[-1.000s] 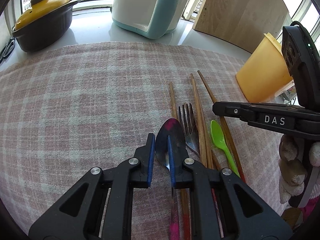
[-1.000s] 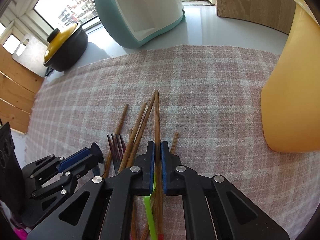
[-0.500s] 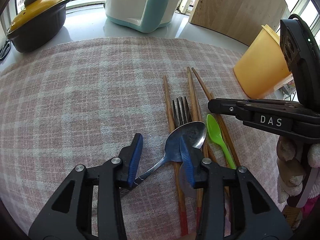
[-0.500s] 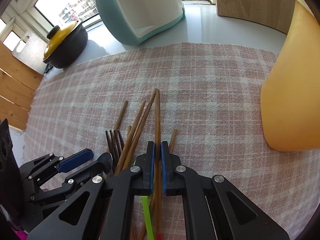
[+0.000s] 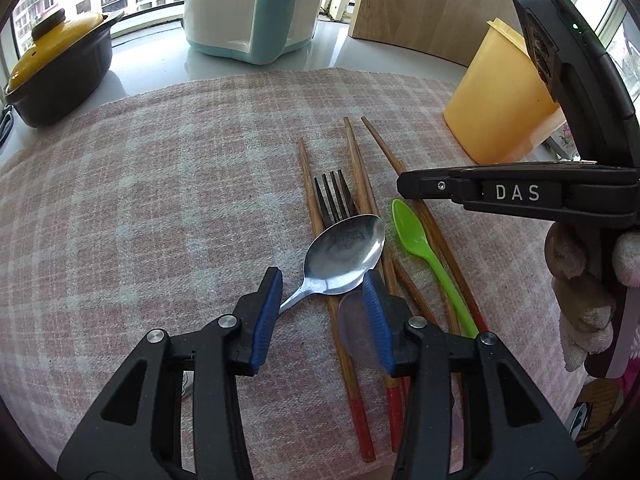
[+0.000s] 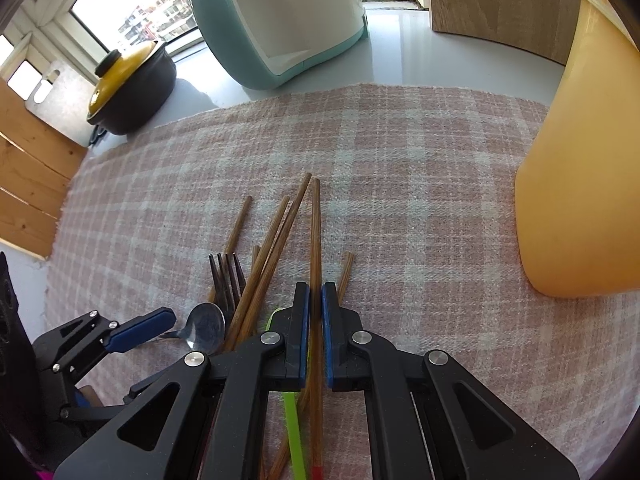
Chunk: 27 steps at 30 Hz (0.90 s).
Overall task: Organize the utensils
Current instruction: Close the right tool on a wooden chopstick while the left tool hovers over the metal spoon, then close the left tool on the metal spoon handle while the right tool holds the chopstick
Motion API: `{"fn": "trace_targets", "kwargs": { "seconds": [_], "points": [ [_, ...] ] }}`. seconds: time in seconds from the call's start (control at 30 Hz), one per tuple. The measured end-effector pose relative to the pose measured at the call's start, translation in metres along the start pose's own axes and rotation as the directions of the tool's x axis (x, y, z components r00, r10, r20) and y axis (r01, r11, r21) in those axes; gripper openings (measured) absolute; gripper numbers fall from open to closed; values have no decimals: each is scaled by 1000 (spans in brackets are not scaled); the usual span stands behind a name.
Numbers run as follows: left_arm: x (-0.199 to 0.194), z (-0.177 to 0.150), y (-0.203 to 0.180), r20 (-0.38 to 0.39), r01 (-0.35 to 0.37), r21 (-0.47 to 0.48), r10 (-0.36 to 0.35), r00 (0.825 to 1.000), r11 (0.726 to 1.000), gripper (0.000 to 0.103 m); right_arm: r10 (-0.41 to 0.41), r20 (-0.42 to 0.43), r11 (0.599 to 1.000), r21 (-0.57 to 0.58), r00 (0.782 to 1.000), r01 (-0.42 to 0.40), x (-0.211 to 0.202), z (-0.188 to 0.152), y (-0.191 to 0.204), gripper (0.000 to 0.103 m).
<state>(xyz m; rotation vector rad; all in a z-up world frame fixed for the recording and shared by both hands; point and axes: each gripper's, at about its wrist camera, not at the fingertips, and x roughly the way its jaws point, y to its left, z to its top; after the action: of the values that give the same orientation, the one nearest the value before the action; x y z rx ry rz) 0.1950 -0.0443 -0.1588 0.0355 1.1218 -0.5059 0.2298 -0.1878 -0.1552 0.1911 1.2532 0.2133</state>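
Barely begun: the left gripper (image 5: pixel 320 312), fingers just spread, hangs over the loose metal spoon (image 5: pixel 344 256) mid-frame, the right gripper (image 6: pixel 315 336) pinches one chopstick (image 6: pixel 316 240), everything still lying jumbled outside the yellow container (image 6: pixel 580 184).

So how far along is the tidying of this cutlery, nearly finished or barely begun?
Barely begun, it seems. Nothing looks sorted: the fork, green spoon and chopsticks lie in one loose pile on the checked cloth. In hand: the right gripper is shut on one chopstick. The left gripper stands open over the metal spoon, its jaws just opened. The yellow container may be the destination.
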Motion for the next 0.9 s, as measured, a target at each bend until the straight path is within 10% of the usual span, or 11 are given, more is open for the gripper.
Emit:
{"fn": "trace_targets", "kwargs": {
  "seconds": [0.9],
  "points": [
    [-9,2,26,-117,-23,171,44,992,985,23,1,-7,1000,-19,1000,-1,-6,-6,-2,5]
  ]
}}
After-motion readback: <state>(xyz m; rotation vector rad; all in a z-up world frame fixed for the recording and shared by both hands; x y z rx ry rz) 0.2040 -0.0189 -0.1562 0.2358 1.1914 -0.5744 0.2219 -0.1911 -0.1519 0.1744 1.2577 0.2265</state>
